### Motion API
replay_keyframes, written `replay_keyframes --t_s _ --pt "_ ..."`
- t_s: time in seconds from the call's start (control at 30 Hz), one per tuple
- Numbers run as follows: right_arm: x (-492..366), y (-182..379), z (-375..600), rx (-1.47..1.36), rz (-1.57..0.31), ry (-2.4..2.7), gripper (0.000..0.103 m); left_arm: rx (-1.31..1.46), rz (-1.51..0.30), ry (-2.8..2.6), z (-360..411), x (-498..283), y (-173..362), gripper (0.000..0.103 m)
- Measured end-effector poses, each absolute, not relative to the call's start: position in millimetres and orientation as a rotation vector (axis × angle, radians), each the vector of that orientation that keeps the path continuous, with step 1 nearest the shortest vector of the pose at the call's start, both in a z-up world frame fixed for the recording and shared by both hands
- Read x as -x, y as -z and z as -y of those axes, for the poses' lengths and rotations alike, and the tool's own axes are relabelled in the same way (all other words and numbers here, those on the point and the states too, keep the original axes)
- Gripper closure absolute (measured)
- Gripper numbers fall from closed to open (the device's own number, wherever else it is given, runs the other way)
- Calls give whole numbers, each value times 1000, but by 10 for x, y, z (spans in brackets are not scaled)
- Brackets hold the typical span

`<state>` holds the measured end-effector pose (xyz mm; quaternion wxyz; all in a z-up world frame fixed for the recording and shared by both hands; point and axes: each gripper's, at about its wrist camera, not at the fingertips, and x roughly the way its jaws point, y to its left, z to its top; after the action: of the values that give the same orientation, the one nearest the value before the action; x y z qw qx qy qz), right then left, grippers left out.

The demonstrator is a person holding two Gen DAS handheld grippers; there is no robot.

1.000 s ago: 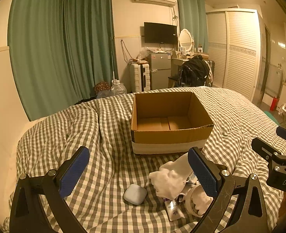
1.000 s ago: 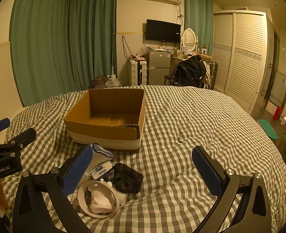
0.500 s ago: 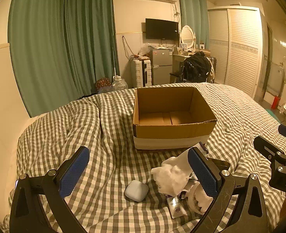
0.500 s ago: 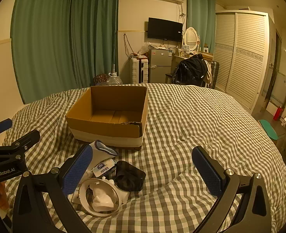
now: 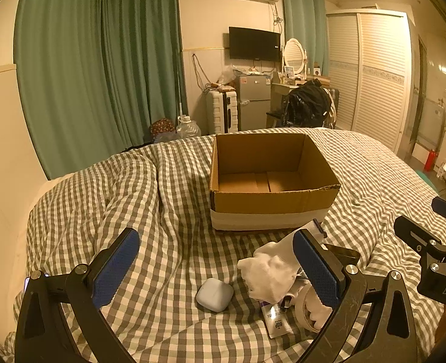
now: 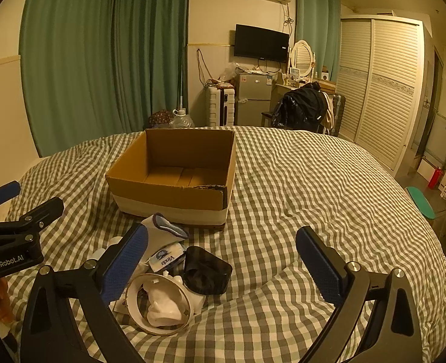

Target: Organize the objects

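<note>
Sitting empty on the checked bedspread (image 5: 168,199), the cardboard box (image 5: 271,202), with white cloth (image 5: 271,272), tape roll (image 6: 157,304), black case (image 6: 207,270) and pale earbud case (image 5: 214,294) waiting before it, both left gripper (image 5: 216,264) and right gripper (image 6: 221,260) hovering wide, gripping nothing.

Both wrist views look forward low over the bed (image 5: 168,199), sharing the nearby cardboard box (image 5: 271,202) (image 6: 174,193).

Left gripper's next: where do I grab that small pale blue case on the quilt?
Take the pale blue case across its two flatter sides, coming down from above. It lies flat, apart from the pile, and its rounded corners would slip. The left gripper is already open.
</note>
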<state>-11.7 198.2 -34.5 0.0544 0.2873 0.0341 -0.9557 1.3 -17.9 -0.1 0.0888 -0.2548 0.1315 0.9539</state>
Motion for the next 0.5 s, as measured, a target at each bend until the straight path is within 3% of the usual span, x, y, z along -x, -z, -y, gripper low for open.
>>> replay_keyframes --t_s 0.5 --pt "126 373 -1954 -886 -119 2891 4 789 -403 -2817 158 5 61 0"
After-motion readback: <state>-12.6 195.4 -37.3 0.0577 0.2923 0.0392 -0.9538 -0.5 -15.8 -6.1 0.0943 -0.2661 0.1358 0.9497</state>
